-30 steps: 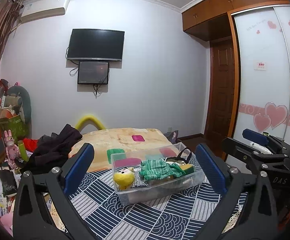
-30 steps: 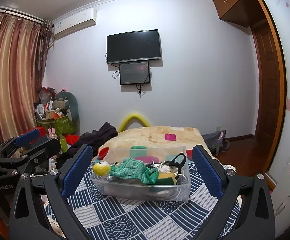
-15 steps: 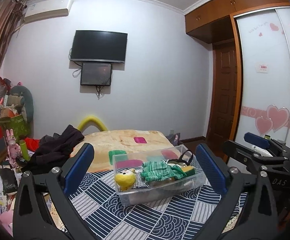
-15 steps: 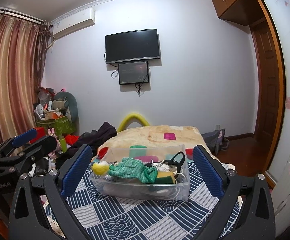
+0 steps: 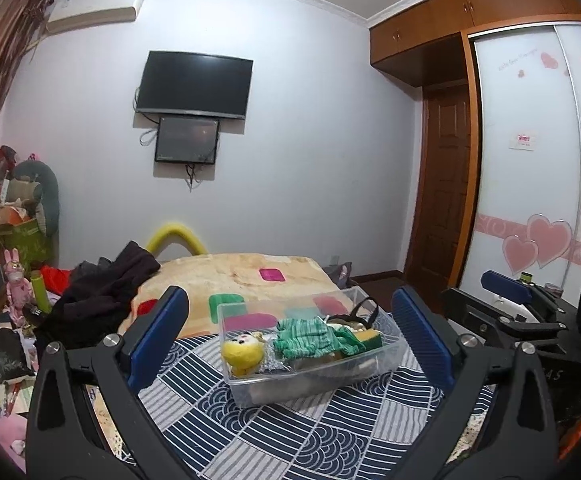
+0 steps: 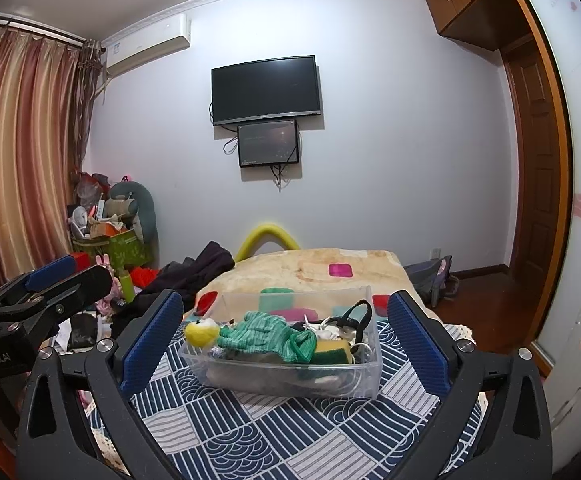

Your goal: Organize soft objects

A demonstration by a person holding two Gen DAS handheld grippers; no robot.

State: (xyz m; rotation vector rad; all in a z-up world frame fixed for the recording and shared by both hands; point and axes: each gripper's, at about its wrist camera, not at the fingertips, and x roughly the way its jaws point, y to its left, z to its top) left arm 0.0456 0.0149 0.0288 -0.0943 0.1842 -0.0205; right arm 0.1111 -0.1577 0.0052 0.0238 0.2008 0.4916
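A clear plastic bin (image 5: 246, 390) stands on a blue patterned cloth (image 5: 282, 436); it also shows in the right wrist view (image 6: 366, 380). It holds a yellow plush toy (image 5: 241, 353), a green knitted cloth (image 5: 310, 334), a yellow-green sponge (image 5: 370, 338) and a black strap (image 6: 360, 316). My left gripper (image 5: 290, 338) is open and empty, held short of the bin. My right gripper (image 6: 284, 336) is open and empty, also short of the bin. Each gripper shows at the edge of the other's view.
A beige blanket with coloured squares (image 5: 246, 276) covers the bed behind the bin. Dark clothes (image 5: 102, 292) lie at its left. Clutter and a green box (image 6: 118, 240) fill the left corner. A wardrobe (image 5: 530, 184) and door stand on the right.
Both views have tilted up slightly, so the bin sits lower in frame. Both grippers stay open and empty.
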